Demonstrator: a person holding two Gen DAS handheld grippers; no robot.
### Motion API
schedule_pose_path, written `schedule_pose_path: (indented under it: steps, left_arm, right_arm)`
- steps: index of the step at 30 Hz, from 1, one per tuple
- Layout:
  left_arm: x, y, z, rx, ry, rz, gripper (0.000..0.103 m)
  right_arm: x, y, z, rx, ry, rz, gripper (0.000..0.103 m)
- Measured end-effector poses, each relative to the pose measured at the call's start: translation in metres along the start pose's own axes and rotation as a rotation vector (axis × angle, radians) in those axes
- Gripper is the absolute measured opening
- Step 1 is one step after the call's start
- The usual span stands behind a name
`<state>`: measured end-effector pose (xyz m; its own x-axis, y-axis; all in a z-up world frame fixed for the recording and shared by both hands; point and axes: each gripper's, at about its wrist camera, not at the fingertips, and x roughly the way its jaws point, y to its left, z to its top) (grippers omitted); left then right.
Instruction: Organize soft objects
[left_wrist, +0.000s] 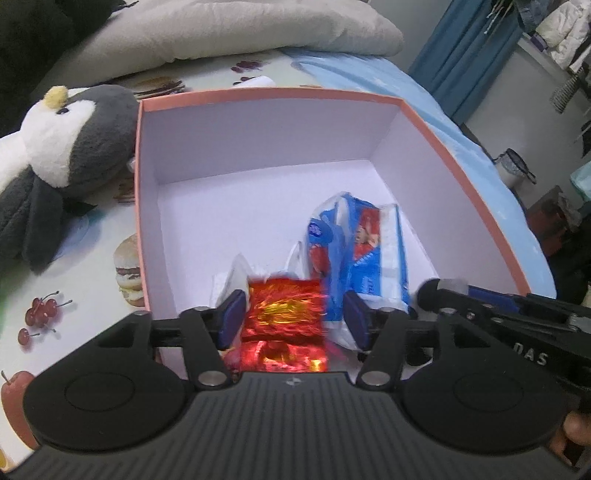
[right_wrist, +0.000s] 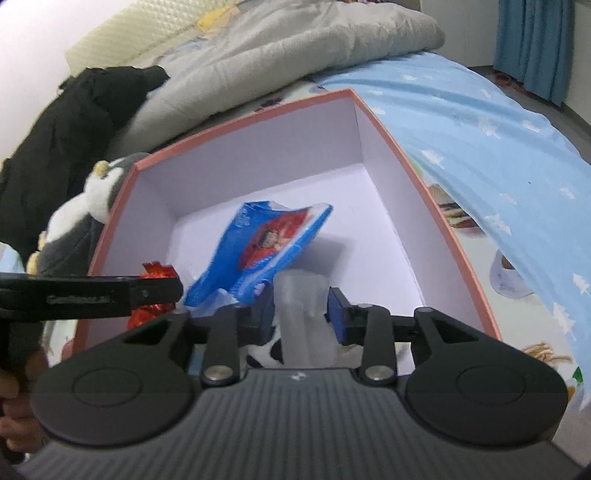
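Observation:
A pink box with a white inside (left_wrist: 258, 96) (right_wrist: 406, 155) stands open on the bed. A blue and white tissue pack (left_wrist: 365, 251) (right_wrist: 266, 240) lies inside it. My left gripper (left_wrist: 291, 317) is over the box's near edge with its pads wide apart around a red foil packet (left_wrist: 286, 310), which does not touch the right pad. My right gripper (right_wrist: 301, 310) holds a clear plastic-wrapped pack (right_wrist: 304, 317) between its blue pads, just inside the box. The red packet also shows in the right wrist view (right_wrist: 157, 275). A grey and white penguin plush (left_wrist: 62, 147) (right_wrist: 81, 218) lies left of the box.
The bed has a food-print sheet (left_wrist: 74, 288) and a light blue cover (right_wrist: 480, 122). A folded grey quilt (left_wrist: 229, 33) lies beyond the box, with a black garment (right_wrist: 62, 133) at the left. Blue curtains (left_wrist: 465, 48) hang at the far right.

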<state>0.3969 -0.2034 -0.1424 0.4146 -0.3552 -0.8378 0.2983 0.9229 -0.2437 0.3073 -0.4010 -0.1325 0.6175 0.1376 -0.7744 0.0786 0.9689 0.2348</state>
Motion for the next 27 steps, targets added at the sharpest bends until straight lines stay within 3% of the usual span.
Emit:
schedule_pose_path:
  steps: [2,7,27]
  left_arm:
    - [-0.005,-0.003,-0.001,0.013,-0.006,0.005,0.067]
    - [-0.035,-0.006,-0.004,0.02,-0.046,0.007,0.067]
    - [-0.217,-0.032,-0.063,0.092,-0.281,-0.036,0.067]
  right_arm:
    - [-0.004,-0.001,0.0,0.016,-0.006,0.006,0.045]
    - [-0.028,0.006,-0.001,0.003,-0.046,0.008,0.046]
    - [-0.185,0.064,-0.032,-0.052,-0.29,0.033,0.046]
